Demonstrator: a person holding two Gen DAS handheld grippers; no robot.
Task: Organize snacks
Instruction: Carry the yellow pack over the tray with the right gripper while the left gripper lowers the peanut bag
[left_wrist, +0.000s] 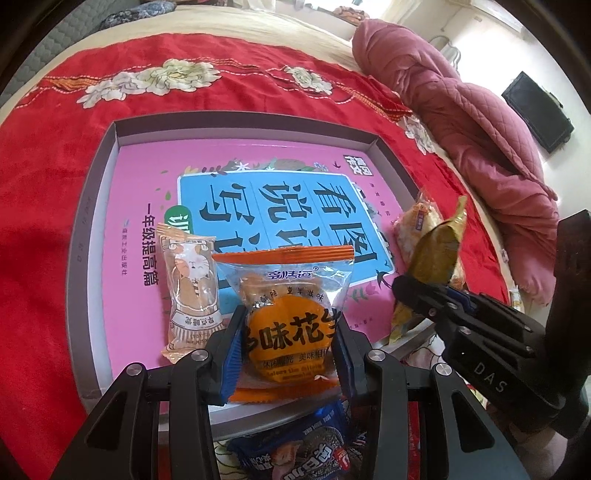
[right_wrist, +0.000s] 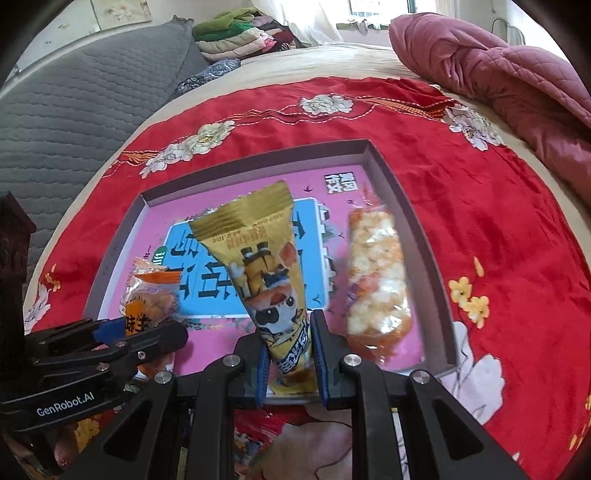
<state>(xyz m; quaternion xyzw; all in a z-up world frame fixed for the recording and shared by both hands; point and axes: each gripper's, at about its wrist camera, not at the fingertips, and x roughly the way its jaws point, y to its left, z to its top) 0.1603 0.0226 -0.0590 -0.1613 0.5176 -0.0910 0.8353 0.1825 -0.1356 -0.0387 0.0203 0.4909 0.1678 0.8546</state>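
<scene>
My left gripper (left_wrist: 288, 347) is shut on a clear packet of orange peanuts (left_wrist: 291, 306), held over the near edge of a shallow grey box (left_wrist: 92, 206) lined with a pink book cover. A beige cat-print snack (left_wrist: 190, 288) lies in the box just left of the packet. My right gripper (right_wrist: 290, 360) is shut on a gold cone-shaped snack pack (right_wrist: 266, 273), also over the box's near side. The same gold pack (left_wrist: 432, 254) shows at the right of the left wrist view. A puffed-rice bar (right_wrist: 376, 280) lies in the box along its right wall.
The box sits on a red floral cloth (right_wrist: 498, 229) spread over a bed. A blue snack packet (left_wrist: 295, 446) lies on the cloth below the box's near edge. A pink quilt (left_wrist: 461, 110) is heaped at the far right, a grey pillow (right_wrist: 92, 92) at the far left.
</scene>
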